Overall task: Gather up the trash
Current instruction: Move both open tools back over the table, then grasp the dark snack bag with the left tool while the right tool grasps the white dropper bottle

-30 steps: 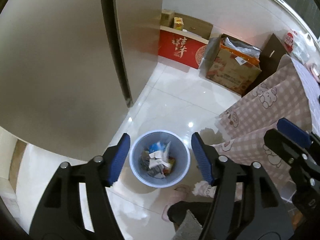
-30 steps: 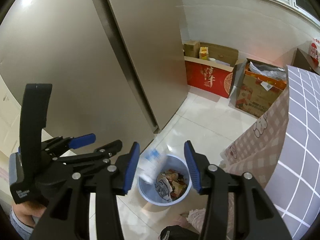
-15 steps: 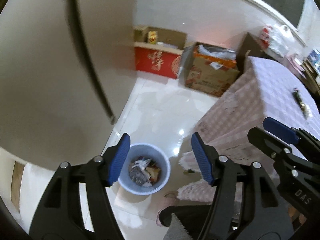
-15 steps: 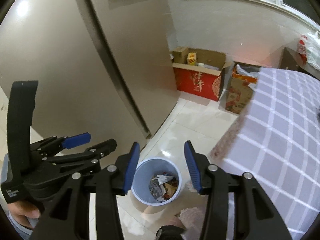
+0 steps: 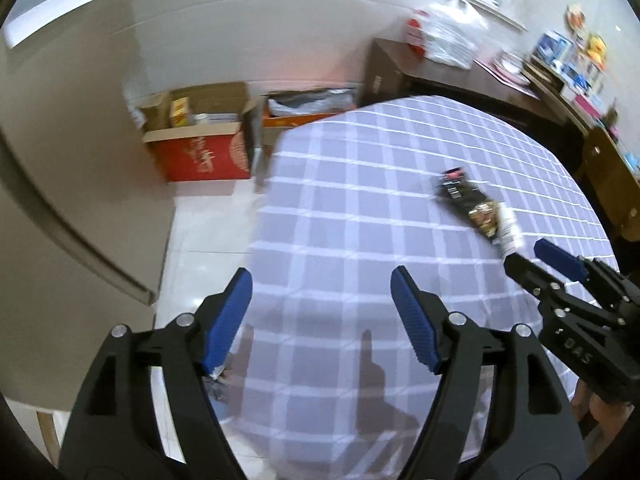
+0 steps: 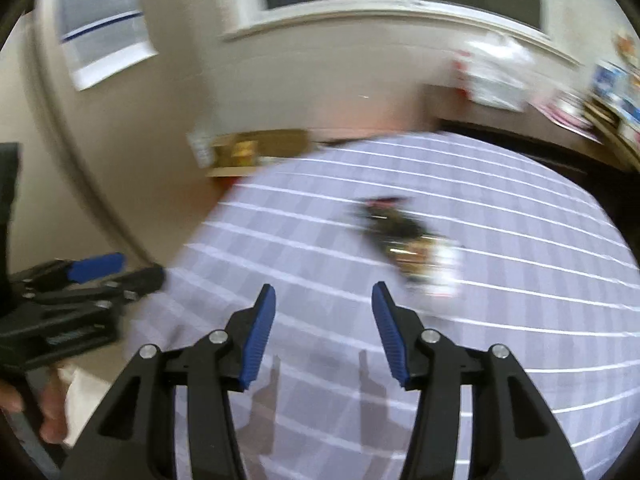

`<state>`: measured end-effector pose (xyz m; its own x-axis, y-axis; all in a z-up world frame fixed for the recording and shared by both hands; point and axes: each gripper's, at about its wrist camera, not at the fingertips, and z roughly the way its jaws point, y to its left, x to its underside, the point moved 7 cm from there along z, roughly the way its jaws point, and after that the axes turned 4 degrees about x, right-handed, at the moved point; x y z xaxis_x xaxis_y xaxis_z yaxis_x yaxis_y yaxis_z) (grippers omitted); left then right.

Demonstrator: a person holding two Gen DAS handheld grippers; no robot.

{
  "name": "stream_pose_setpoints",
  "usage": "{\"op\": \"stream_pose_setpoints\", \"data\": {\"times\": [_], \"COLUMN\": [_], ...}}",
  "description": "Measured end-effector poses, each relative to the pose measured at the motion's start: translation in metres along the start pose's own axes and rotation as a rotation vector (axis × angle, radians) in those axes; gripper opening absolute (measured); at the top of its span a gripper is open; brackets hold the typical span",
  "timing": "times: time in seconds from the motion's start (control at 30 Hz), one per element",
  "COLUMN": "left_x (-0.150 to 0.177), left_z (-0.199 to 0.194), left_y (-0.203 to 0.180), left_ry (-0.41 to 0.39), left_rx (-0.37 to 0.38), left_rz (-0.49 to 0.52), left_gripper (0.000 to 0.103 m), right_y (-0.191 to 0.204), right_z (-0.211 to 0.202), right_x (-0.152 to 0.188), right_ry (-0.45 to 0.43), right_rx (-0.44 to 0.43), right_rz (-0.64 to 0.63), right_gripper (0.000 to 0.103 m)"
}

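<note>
While both the left gripper (image 5: 322, 320) and right gripper (image 6: 323, 330) hover wide and empty, a dark snack wrapper (image 5: 466, 200) and small white bottle (image 5: 509, 234) lie touching on the checkered bench (image 5: 360, 208).

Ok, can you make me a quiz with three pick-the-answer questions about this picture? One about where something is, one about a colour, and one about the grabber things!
1. Where does the dark snack wrapper lie?
A. on the checked tablecloth
B. on the floor
C. inside the red box

2. What colour are the pads on the gripper fingers?
A. green
B. blue
C. yellow

3. How is the left gripper now?
A. shut on the wrapper
B. shut on nothing
C. open and holding nothing

Answers:
1. A, the wrapper rests flat on the cloth, beside a small white tube.
2. B, both pads on each gripper show bright blue.
3. C, its fingers stand wide apart with only tablecloth between them; the right gripper is open too.
</note>
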<state>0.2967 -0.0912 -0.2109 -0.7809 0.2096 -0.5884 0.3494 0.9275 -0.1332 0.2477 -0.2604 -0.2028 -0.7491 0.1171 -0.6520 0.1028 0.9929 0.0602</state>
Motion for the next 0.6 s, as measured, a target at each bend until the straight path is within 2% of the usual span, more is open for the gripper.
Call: {"op": "stream_pose_setpoints", "data": {"times": [0.1,0.3,0.33,0.4,0.43,0.6], "left_x": [-0.015,-0.032,-0.035,-0.039,-0.041,-0.045], "left_z": [0.017,0.044,0.049,0.058,0.062,0.084], "left_y": [-0.028,-0.065,-0.071,-0.079,-0.083,-0.100], "left_ry": [0.019,0.047,0.053,0.055,0.055,0.059], "left_rx": [0.024,0.060,0.073,0.083,0.083,0.099], "left_rz": [0.021,0.011,0.004,-0.006,-0.009,-0.041], "left_gripper": [0.071,0.071,0.071,0.071,0.071,0.071], "right_y": [-0.038,-0.057,-0.055,-0.053,-0.055,-0.076], "right_z": [0.013,0.040,0.041,0.044,0.045,0.039], "right_x": [0.003,0.001,0.001,0.000,0.000,-0.005], "right_ry": [0.046,0.101,0.103,0.099,0.092,0.047], "right_rx": [0.020,-0.054,-0.065,-0.097,-0.102,-0.103], "right_rz": [0.043,0.052,0.049,0.032,0.028,0.075], "right_gripper": [0.050,0.050,0.048,0.035,0.024,0.024]}}
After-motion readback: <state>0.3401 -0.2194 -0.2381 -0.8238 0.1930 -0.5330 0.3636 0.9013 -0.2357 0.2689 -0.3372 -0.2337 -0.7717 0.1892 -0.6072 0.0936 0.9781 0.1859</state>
